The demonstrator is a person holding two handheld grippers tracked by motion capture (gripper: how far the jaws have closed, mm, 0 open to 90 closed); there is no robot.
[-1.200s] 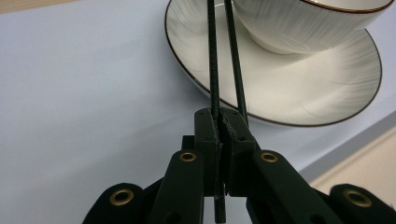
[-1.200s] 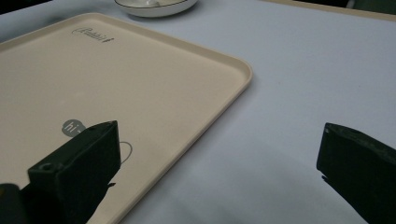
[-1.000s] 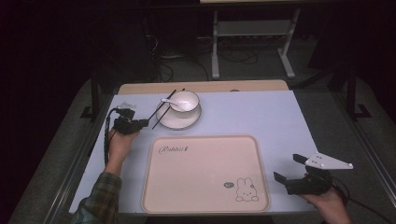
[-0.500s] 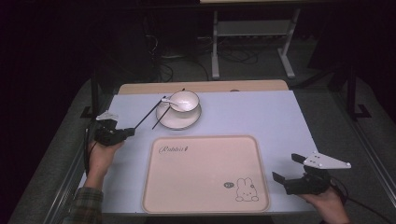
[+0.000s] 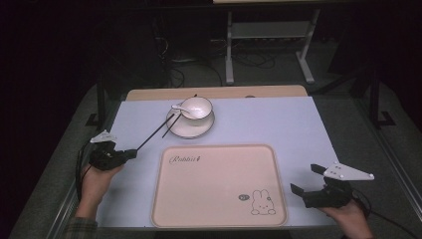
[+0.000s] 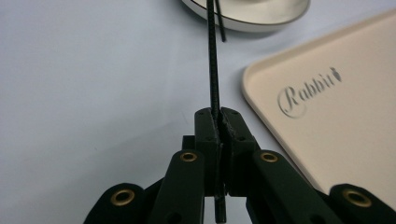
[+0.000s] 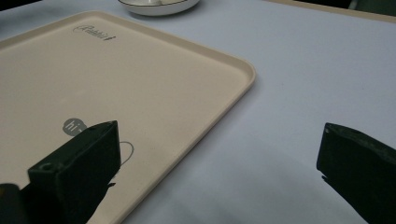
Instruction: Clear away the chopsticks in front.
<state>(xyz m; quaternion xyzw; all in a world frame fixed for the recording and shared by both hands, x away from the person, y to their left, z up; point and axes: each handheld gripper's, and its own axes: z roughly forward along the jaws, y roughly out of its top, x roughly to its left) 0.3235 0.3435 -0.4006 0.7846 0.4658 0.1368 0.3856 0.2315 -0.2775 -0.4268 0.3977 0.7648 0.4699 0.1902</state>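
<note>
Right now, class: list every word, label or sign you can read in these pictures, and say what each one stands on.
"Rabbit" in cursive, with a small carrot mark after it: on the tray, far left corner.
"hi" in a grey speech bubble: on the tray, beside the drawn rabbit, bubble at.
Nothing readable on the bowl, plate, or either gripper.

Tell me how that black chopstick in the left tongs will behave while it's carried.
The chopstick looks stiff: it juts straight out from the shut left tongs. Thin and pinched near one end, it may pivot or slip. It probably weighs little for its length.
</note>
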